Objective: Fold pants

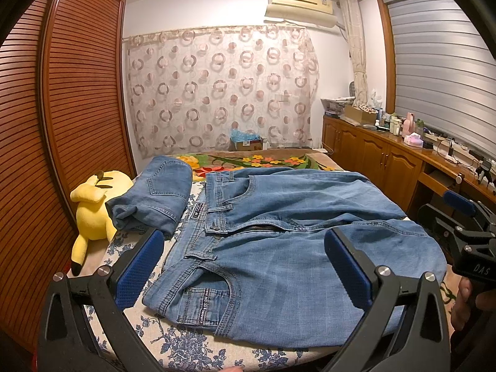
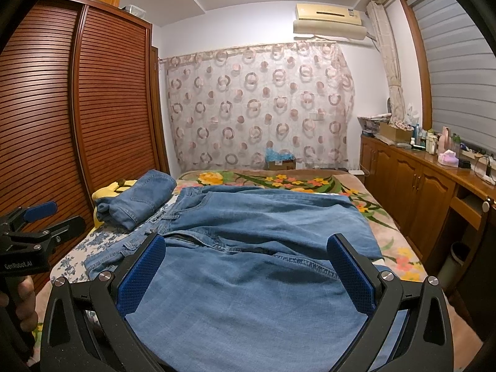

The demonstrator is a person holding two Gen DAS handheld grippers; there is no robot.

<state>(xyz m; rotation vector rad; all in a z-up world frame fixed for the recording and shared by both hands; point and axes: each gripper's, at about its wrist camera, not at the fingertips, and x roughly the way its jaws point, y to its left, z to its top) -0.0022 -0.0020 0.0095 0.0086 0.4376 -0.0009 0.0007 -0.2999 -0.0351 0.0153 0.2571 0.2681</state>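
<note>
Left wrist view: the left gripper (image 1: 245, 266) hovers with fingers spread and empty over the waistband end of the jeans (image 1: 279, 232), which lie open and flat on the bed (image 1: 198, 347) (zipper and pockets up); a folded pair (image 1: 155, 198) rests beside a yellow plush toy (image 1: 93, 210). Right wrist view: the right gripper (image 2: 248, 274), fingers likewise released, faces the soft, faintly creased denim legs. The fold appears not yet begun; the next move likely calls for pinching one edge and laying leg over leg.
</note>
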